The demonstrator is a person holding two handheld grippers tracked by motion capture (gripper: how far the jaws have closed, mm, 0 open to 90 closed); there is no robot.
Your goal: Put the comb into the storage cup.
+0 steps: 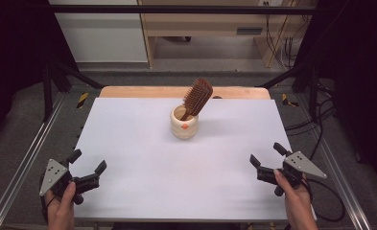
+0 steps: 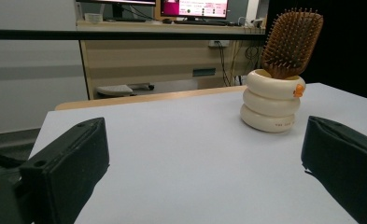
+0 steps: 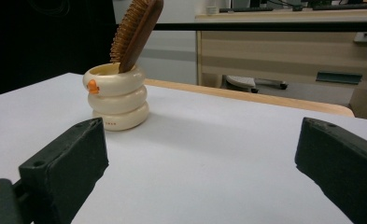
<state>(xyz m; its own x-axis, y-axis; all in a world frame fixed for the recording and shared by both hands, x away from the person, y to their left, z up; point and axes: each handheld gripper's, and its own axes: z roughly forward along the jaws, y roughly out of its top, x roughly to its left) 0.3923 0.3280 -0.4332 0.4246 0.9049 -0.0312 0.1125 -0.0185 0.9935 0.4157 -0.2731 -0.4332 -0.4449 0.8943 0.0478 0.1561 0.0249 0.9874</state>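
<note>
Here the left tool (image 1: 87, 162) sits at the near left corner of the surface (image 1: 143, 158), its black jaws spread wide with nothing between them, and the right tool (image 1: 267, 155) mirrors it at the near right corner, jaws likewise apart and empty. Each is held by a hand at the front edge, with a grey three-cornered plate on top. Between them lies a broad stretch of bare, smooth pale sheet, well apart from the cup (image 1: 184, 122) toward the far middle. The cup is cream, glossy, shaped like three stacked rings, with a small orange mark near its rim and tiny writing on the bottom ring that is too small to read. A wooden hairbrush (image 1: 197, 98) stands handle-down in it, leaning right, bristled paddle above the rim. A wooden strip borders the far edge.
</note>
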